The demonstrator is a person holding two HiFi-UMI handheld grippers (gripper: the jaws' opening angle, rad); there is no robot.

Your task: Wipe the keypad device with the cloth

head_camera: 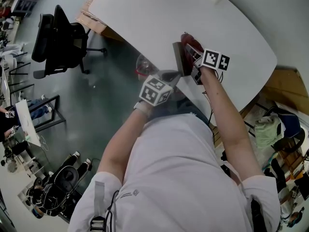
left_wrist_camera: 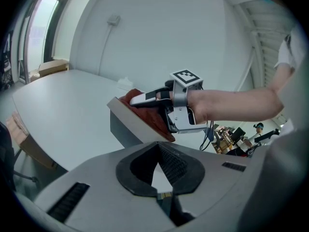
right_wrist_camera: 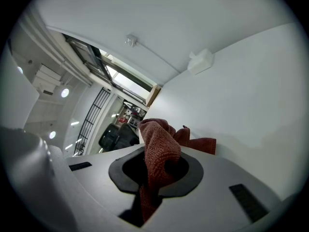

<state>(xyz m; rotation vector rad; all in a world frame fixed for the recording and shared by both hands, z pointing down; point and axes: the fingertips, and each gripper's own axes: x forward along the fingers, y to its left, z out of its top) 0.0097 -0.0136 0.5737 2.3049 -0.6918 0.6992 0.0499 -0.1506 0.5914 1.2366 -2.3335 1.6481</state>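
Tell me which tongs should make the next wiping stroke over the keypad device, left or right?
Right. The right tongs are shut on the red cloth, which already lies on the keypad device. The left tongs hold nothing and sit short of the device.
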